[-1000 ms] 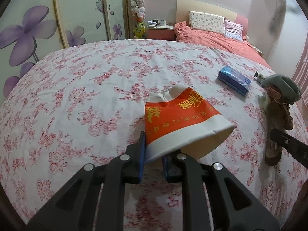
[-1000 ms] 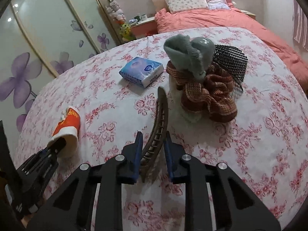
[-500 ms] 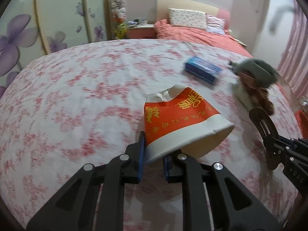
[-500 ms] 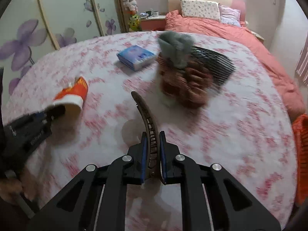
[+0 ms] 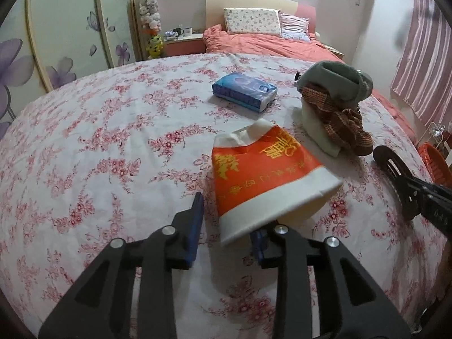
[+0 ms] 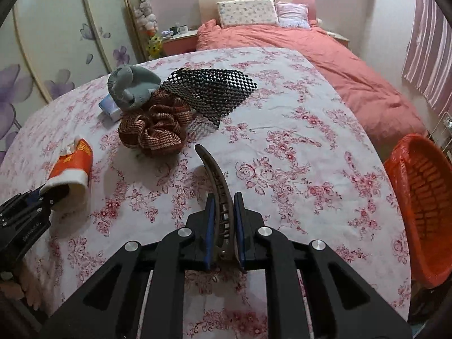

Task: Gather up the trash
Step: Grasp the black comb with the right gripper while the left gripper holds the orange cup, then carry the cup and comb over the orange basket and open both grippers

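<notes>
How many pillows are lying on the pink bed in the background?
2: a floral pillow at the headboard and a smaller striped pillow just right of it. More could be hidden behind them.

My opening left jaws frame a crushed orange-and-white paper cup [image 5: 265,180] above the flowered bedspread [image 5: 113,141], while my right jaws pinch a curved brown hair clip [image 6: 217,186].

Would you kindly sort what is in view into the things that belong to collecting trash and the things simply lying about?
Belongs to the job:
- crushed paper cup, between the opening jaws of the left gripper
- curved brown hair clip, clamped in the right gripper
- orange basket

Lying about:
- tissue pack
- grey hat
- brown scarf
- black mesh mat
</notes>
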Action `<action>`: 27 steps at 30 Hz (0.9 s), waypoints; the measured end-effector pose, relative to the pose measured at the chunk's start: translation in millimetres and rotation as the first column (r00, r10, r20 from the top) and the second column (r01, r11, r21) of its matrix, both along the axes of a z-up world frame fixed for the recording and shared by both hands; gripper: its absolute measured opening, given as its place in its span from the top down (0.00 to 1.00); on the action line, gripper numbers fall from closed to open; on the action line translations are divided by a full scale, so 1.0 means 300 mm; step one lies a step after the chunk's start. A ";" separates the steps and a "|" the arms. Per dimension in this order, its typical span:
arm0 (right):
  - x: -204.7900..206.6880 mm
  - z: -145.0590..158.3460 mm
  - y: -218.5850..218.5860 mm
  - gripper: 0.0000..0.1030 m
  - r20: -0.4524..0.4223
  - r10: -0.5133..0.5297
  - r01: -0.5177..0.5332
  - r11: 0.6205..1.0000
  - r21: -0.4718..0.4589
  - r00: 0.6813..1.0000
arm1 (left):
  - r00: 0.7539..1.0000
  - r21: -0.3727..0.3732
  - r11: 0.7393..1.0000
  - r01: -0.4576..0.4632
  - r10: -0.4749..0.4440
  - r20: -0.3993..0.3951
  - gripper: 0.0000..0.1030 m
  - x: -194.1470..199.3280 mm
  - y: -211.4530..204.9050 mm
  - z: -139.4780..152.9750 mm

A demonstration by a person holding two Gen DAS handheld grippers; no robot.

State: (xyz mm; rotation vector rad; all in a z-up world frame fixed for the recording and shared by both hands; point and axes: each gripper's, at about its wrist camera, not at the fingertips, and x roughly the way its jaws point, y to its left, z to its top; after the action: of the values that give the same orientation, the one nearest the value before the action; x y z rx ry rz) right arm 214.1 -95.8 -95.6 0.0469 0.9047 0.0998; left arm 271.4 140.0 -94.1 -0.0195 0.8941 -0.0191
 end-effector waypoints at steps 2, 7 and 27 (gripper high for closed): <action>0.000 -0.002 0.002 0.87 0.008 -0.001 0.001 1.000 -0.003 1.000 | 1.000 -0.007 1.000 -0.005 0.005 -0.004 0.70 0.004 -0.001 -0.001; -0.012 0.015 -0.024 0.87 0.019 -0.007 0.006 0.999 0.036 1.000 | 1.000 -0.018 1.000 -0.009 0.009 0.026 0.87 0.000 -0.006 0.029; -0.238 0.345 -0.276 0.87 0.275 -0.140 0.102 0.984 0.148 0.951 | 0.962 -0.073 0.992 0.098 -0.076 0.263 0.92 -0.175 -0.249 0.382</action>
State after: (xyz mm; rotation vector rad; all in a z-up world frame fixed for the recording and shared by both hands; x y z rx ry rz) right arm 142.7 -178.5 7.8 0.2068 0.6039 0.0502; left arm 218.9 65.4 20.6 -0.0560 0.6302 -0.1395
